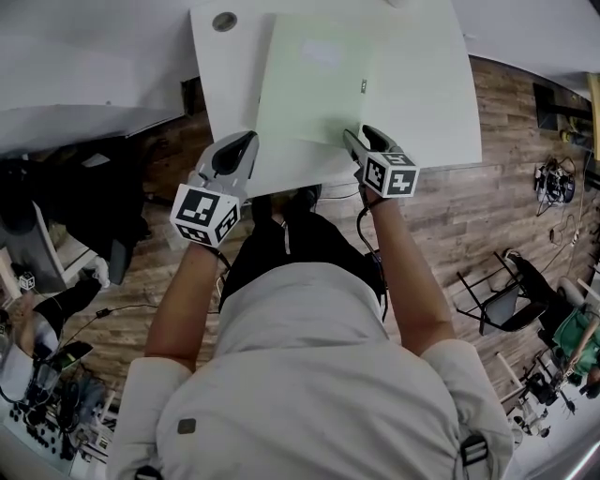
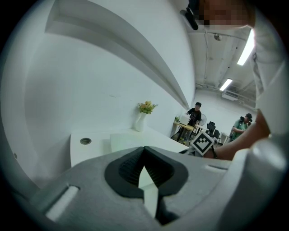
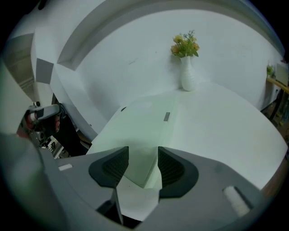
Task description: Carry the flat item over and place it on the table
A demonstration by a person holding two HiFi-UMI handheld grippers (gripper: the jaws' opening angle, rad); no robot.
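The flat item is a pale green sheet [image 1: 314, 84] [image 2: 135, 140] [image 3: 140, 126] that lies flat on the white table [image 1: 422, 94] [image 3: 226, 117]. My right gripper [image 1: 361, 139] [image 3: 143, 155] hovers at the sheet's near right edge. Its jaws stand apart, with the sheet's near corner in sight between them, and the pads do not touch it. At the sheet's near left corner, by the table's front edge, is my left gripper [image 1: 248, 142] [image 2: 144, 155]. Its pads meet at the tips. Whether they pinch the sheet's corner I cannot tell.
A white vase with yellow flowers [image 3: 187, 67] [image 2: 142, 119] stands at the table's far side against a white wall. A round cable hole [image 1: 224, 21] sits in the table's left corner. Wooden floor surrounds the table, with chairs [image 1: 506, 291] at right and dark equipment [image 1: 84, 197] at left.
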